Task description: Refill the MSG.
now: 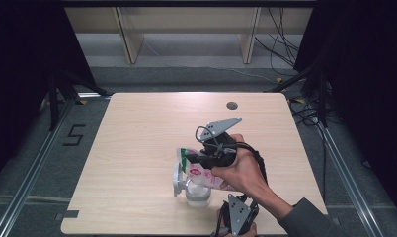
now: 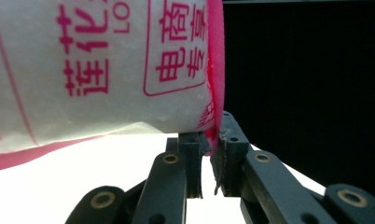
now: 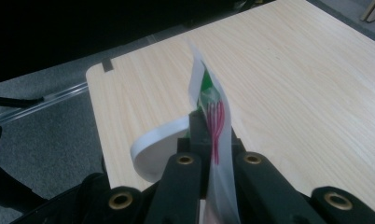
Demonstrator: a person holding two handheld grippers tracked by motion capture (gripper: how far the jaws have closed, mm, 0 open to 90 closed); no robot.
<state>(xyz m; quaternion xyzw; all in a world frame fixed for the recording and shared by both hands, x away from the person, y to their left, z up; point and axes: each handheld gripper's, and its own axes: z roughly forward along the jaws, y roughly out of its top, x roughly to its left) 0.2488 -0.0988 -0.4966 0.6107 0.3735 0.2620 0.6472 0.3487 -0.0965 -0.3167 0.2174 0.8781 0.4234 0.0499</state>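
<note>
A white bag with pink print (image 1: 202, 173) hangs tilted over a clear container (image 1: 198, 195) near the table's front edge. My right gripper (image 1: 196, 159) is shut on the bag's top edge, where the print is green and red (image 3: 212, 114). My left gripper (image 1: 231, 197) comes in from the bottom edge, and its jaws pinch the bag's pink side seam (image 2: 217, 135). The bag's printed face (image 2: 97, 70) takes up the upper left of the left gripper view. A white curved rim or lid (image 3: 154, 145) of the container lies just below the right jaws.
The light wooden table (image 1: 147, 128) has a round dark cable hole (image 1: 231, 105) at its far side. A metal rail (image 1: 33, 168) runs along the floor at the left, and cables (image 1: 285, 44) lie at the back right.
</note>
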